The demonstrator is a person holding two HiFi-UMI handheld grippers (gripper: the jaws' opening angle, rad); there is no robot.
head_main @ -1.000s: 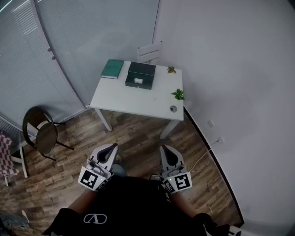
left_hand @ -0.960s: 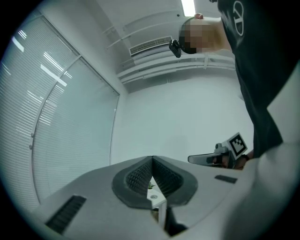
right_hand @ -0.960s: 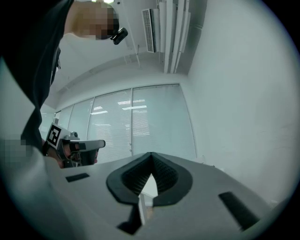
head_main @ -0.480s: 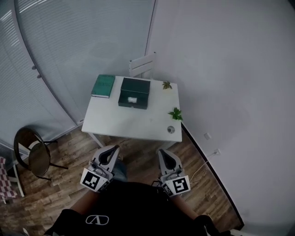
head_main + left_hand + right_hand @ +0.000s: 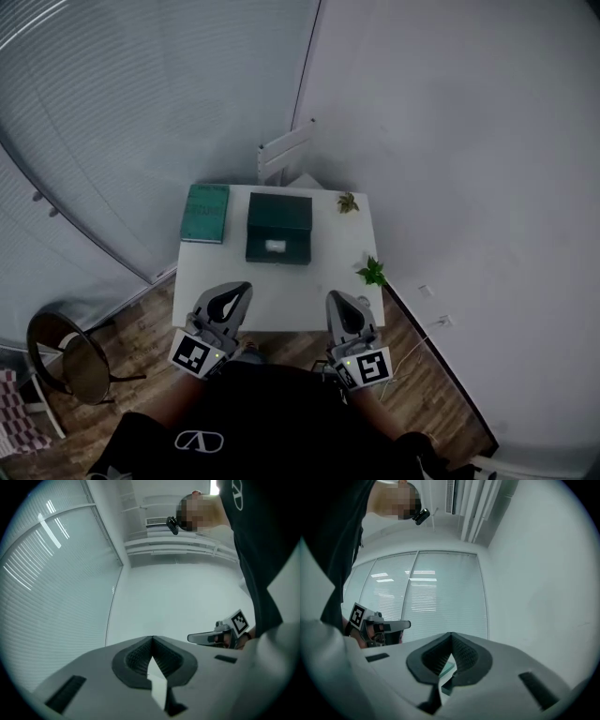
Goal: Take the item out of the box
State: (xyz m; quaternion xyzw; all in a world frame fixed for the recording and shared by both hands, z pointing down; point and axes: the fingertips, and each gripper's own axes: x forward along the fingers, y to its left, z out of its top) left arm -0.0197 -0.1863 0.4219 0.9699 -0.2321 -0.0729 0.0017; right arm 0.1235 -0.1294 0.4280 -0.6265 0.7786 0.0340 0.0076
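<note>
Head view puts you at the near edge of a white table (image 5: 286,291), with both tools held close to your body. Your left gripper (image 5: 238,290) has its 2 jaws pressed together tip to tip with nothing between them, which the left gripper view shows plainly. Your right gripper (image 5: 337,299) is the same, closed and empty.

The dark green box (image 5: 278,228) sits on the far half of the table, about midway across. Its lid is down and there is a pale patch on its near face, so you cannot see the item inside. Both grippers are well apart from it.

A green book (image 5: 206,213) lies just left of the box, not touching it. A small plant (image 5: 348,202) stands near the far right corner, and a second plant (image 5: 373,272) by the right edge. A white chair (image 5: 286,150) stands behind the table.
</note>
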